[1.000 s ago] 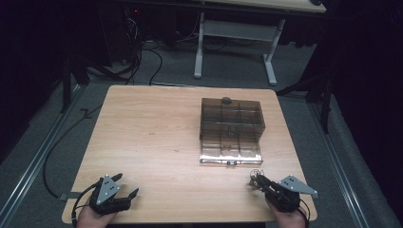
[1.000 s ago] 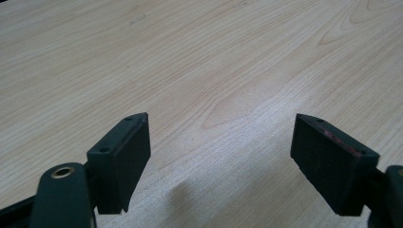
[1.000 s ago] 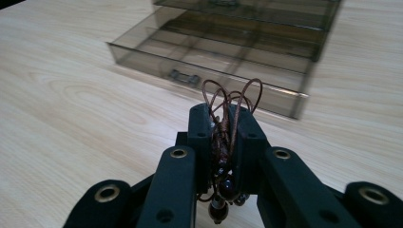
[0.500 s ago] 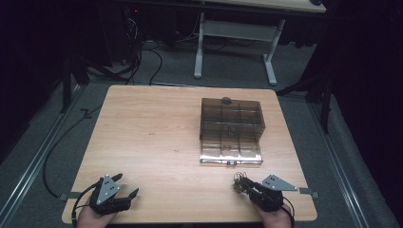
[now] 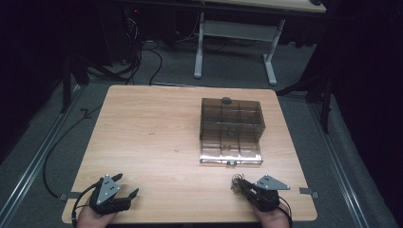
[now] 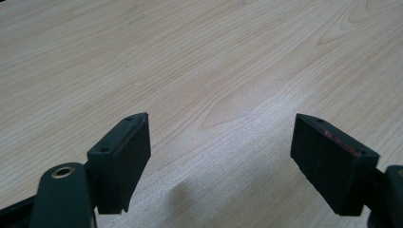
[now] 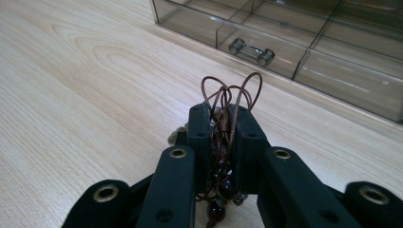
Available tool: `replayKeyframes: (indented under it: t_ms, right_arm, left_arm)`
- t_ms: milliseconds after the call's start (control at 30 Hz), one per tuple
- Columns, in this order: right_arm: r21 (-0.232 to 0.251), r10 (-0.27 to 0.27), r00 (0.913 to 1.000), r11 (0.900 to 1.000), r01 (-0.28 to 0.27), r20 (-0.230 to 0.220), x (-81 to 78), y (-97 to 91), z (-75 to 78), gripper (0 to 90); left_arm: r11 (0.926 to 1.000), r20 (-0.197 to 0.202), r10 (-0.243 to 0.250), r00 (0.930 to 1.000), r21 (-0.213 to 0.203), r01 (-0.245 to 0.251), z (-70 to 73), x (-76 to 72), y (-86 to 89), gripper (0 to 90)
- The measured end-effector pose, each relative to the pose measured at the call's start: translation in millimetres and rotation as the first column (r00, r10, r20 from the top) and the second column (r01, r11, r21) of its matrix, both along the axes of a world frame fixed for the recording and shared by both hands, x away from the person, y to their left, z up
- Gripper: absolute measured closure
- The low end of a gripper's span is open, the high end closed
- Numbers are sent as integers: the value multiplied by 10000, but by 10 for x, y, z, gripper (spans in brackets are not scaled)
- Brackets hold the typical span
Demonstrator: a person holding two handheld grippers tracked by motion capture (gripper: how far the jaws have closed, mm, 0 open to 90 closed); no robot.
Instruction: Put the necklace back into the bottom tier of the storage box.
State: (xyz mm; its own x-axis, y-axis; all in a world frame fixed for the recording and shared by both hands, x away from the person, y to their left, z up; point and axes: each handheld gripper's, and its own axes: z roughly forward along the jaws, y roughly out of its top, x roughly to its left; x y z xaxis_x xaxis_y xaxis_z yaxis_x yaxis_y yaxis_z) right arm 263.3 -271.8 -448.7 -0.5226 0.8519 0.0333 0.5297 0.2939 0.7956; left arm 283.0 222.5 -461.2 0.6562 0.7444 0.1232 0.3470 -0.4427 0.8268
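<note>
A smoky clear plastic drawer box (image 5: 231, 131) stands right of the table's middle, its bottom drawer pulled toward me with a small bar handle (image 7: 251, 52). My right gripper (image 5: 244, 187) sits near the front edge, below the box, shut on a brown cord bracelet (image 7: 227, 97) with dark beads (image 7: 222, 190); cord loops stick out past the fingertips. My left gripper (image 5: 127, 186) rests at the front left corner, open, with bare wood between its pads (image 6: 124, 156).
A small dark knob (image 5: 226, 100) lies on the box's top at its far edge. The wooden table (image 5: 152, 137) has free room across its left half. Beyond the table stand a white desk frame (image 5: 234, 33) and floor cables (image 5: 142, 52).
My right gripper has moved left along the front edge with the bracelet in it. The left gripper has stayed where it was.
</note>
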Motion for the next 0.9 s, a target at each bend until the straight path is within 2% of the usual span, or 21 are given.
replayKeyframes:
  t_ms: [200, 433, 667, 900]
  right_arm:
    - [-430, -122, 9998, 9990, 114, -176, 12, 1, -35, 801]
    - [-557, -109, 9993, 9984, 88, -370, 23, 18, -63, 771]
    - [-305, -106, 9995, 9995, 96, -314, 16, -6, -33, 661]
    - [270, -161, 9997, 9995, 165, -182, -44, -100, 46, 587]
  left_arm:
    - [10000, -9, 4, 10000, -2, -4, 0, 1, 0, 214]
    - [10000, -9, 9, 10000, 1, -9, 0, 1, 0, 214]
    - [10000, -6, 22, 10000, 0, -22, 0, 1, 0, 214]
    - [10000, 6, 37, 10000, 15, -37, 0, 0, -1, 214]
